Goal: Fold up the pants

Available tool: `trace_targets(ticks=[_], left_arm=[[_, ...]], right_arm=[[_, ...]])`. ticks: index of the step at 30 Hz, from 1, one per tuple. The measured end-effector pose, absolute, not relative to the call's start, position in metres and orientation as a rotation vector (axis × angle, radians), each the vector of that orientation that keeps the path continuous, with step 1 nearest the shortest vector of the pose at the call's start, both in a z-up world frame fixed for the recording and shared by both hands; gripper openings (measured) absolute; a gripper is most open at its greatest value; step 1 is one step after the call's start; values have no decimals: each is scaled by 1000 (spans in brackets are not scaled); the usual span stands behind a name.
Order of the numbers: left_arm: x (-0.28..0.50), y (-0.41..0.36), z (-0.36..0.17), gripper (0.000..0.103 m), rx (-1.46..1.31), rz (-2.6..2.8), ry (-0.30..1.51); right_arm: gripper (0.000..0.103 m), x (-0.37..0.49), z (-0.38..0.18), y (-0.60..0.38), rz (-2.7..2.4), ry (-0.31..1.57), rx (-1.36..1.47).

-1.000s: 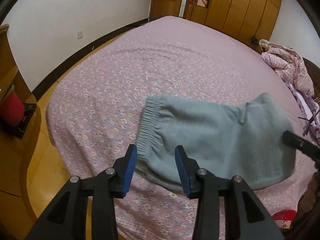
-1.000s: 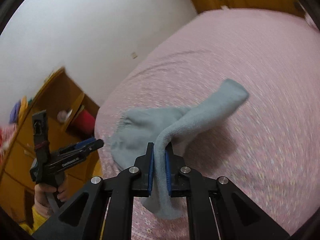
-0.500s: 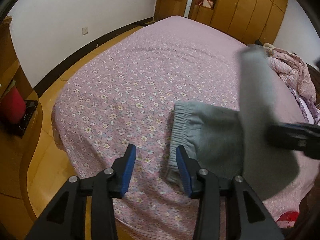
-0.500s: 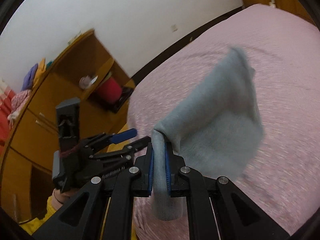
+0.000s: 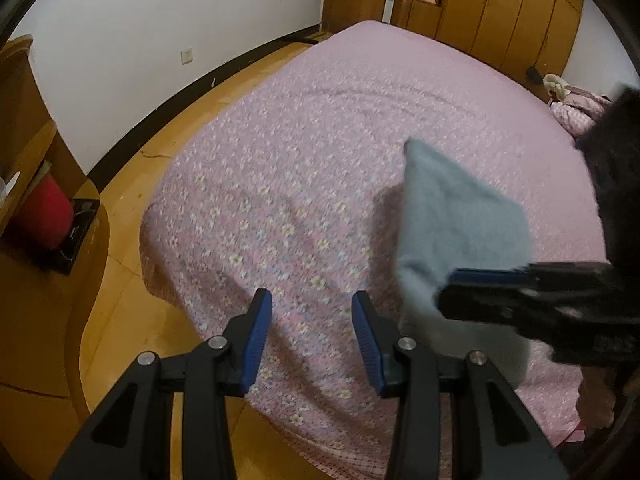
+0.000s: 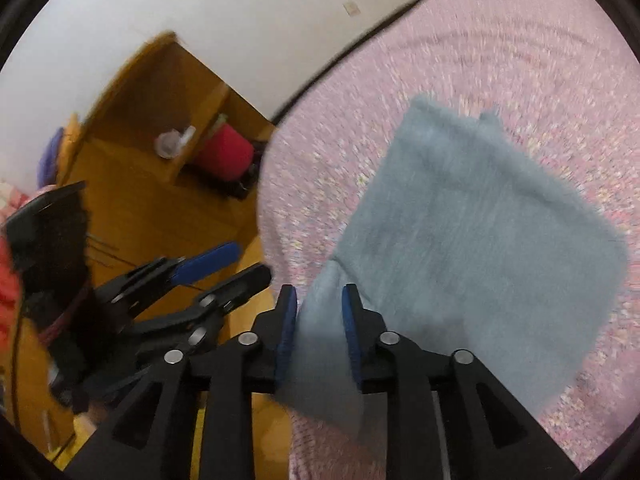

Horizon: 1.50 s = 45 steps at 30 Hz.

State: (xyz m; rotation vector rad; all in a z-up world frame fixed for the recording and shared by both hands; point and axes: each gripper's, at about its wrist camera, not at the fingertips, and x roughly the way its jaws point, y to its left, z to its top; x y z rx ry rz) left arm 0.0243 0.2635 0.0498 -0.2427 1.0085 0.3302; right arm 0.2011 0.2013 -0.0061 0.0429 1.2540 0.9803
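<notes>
The grey-blue pants (image 5: 460, 216) hang as a folded, blurred bundle over the pink flowered bed (image 5: 320, 128), lifted off the sheet. My right gripper (image 6: 318, 292) is shut on one bunched edge of the pants (image 6: 480, 232), with cloth filling the gap between its blue pads. In the left wrist view the right gripper (image 5: 452, 284) reaches in from the right, and the cloth drapes below it. My left gripper (image 5: 312, 304) stands open over the bed's near corner, with nothing between its fingers, just left of the pants. The right wrist view shows that left gripper (image 6: 240, 264) beside the bed edge.
A wooden side cabinet with a red thing (image 5: 44, 212) on its shelf stands left of the bed, across a strip of wooden floor (image 5: 132, 184). Wooden wardrobes (image 5: 500, 12) line the far wall. A pink quilt heap (image 5: 576, 112) lies at the far right.
The pants lay spread on the bed a second ago; my right gripper has lifted and swung them up into a hanging bundle. My left gripper has drawn away to the left, still open.
</notes>
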Motion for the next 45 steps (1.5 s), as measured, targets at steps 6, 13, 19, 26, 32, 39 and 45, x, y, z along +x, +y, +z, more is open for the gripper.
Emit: trace_targets(ticks=[6, 13, 19, 26, 32, 39, 45], left_arm=[[35, 247, 65, 43, -336, 168, 965], [61, 236, 41, 48, -300, 133, 1000], [81, 244, 12, 53, -311, 25, 1074], [94, 255, -8, 72, -309, -9, 1084], [101, 258, -10, 71, -313, -81, 1110], [116, 250, -17, 69, -270, -86, 1078], [117, 254, -19, 44, -381, -157, 1069]], right_arm=[[35, 194, 18, 150, 872, 1094, -12], [35, 204, -1, 82, 680, 1145, 143], [35, 210, -28, 71, 619, 1202, 178], [46, 219, -61, 72, 665, 1240, 250], [50, 221, -66, 68, 720, 1242, 318], [51, 211, -66, 71, 794, 1196, 298], [38, 217, -69, 68, 796, 1218, 349]])
